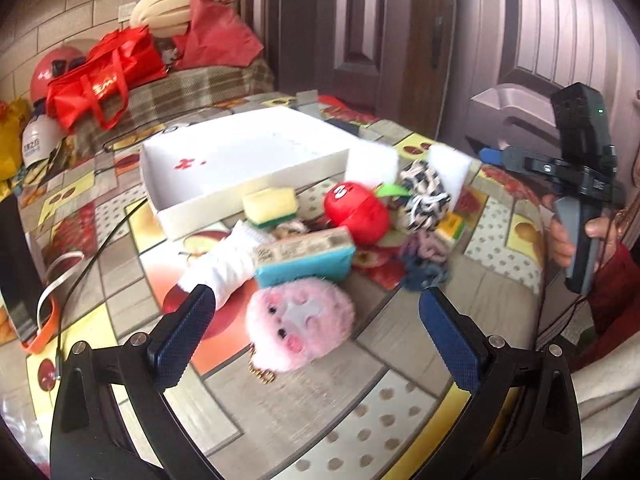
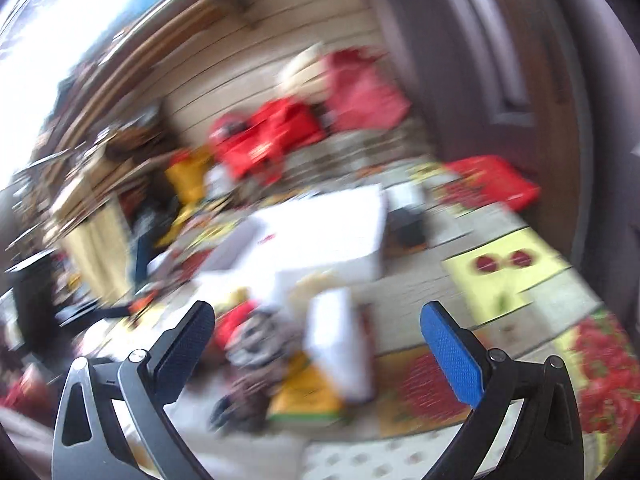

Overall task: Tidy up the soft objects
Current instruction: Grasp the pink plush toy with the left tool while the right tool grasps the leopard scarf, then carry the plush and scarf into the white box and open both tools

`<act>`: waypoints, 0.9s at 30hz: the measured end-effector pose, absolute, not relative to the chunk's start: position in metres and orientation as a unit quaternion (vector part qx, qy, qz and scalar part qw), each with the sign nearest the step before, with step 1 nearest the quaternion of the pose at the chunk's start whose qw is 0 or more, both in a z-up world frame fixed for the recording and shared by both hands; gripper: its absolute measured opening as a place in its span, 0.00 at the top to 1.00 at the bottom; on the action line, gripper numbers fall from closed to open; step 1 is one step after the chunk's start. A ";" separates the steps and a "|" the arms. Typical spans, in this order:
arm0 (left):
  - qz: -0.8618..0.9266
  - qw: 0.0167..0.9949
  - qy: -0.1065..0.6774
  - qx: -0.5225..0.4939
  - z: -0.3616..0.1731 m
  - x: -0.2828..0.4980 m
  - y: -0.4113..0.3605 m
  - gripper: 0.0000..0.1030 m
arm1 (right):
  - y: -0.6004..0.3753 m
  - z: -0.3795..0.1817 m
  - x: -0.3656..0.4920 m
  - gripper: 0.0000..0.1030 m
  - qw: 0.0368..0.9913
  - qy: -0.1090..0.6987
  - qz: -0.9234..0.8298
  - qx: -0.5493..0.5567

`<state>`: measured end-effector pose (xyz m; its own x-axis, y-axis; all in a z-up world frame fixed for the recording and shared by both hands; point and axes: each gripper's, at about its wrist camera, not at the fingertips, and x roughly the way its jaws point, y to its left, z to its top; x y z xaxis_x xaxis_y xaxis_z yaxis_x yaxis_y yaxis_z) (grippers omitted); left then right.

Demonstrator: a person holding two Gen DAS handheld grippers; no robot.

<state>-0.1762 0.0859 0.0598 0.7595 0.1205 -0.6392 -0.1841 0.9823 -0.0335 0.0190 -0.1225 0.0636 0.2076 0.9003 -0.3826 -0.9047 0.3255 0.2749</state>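
Observation:
In the left wrist view a heap of soft things lies on the patterned table in front of a shallow white box (image 1: 176, 210). A pink fluffy plush (image 1: 299, 324) sits nearest, between the tips of my open left gripper (image 1: 316, 304), untouched. Behind it are a teal sponge (image 1: 306, 258), a white sock (image 1: 224, 264), a yellow-green sponge (image 1: 270, 205), a red apple plush (image 1: 356, 210), a black-and-white rope toy (image 1: 424, 194) and purple-blue yarn (image 1: 424, 262). The right wrist view is badly blurred; my right gripper (image 2: 318, 312) stands open above a white block (image 2: 340, 344) and the pile.
A person's hand (image 1: 560, 240) holds the right gripper's handle at the right edge. Red bags (image 1: 104, 76) and a red ball (image 1: 56, 70) crowd the back left. A dark screen (image 1: 16, 264), a black cable (image 1: 100, 248) and an orange band (image 1: 40, 340) lie left. A door (image 1: 360, 32) stands behind.

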 end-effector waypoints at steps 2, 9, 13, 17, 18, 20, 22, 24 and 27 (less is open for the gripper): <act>0.090 0.932 0.345 -0.060 0.054 -0.178 0.090 0.00 | -0.107 0.056 0.009 0.01 0.771 0.248 0.586 -0.040; 0.089 0.921 0.372 -0.077 0.037 -0.160 0.094 0.01 | -0.063 0.042 0.000 0.03 0.781 0.253 0.557 -0.124; 0.087 0.911 0.394 -0.087 0.024 -0.147 0.096 0.06 | -0.051 0.041 -0.001 0.14 0.783 0.263 0.547 -0.138; 0.090 0.904 0.409 -0.086 0.018 -0.140 0.098 0.32 | -0.039 0.026 0.006 0.49 0.774 0.306 0.534 -0.150; 0.090 0.903 0.412 -0.086 0.017 -0.140 0.099 0.33 | -0.037 0.023 0.008 0.56 0.772 0.312 0.533 -0.149; 0.086 0.906 0.407 -0.081 0.019 -0.143 0.097 0.34 | -0.042 0.021 0.010 0.69 0.769 0.317 0.538 -0.137; 0.089 0.911 0.397 -0.065 0.023 -0.150 0.093 0.35 | -0.054 0.026 0.010 0.71 0.776 0.305 0.538 -0.124; 0.100 0.920 0.375 -0.053 0.031 -0.161 0.091 0.35 | -0.067 0.035 0.012 0.72 0.784 0.291 0.539 -0.099; 0.137 0.943 0.298 -0.058 0.049 -0.186 0.100 0.35 | -0.087 0.052 0.017 0.72 0.793 0.266 0.545 -0.049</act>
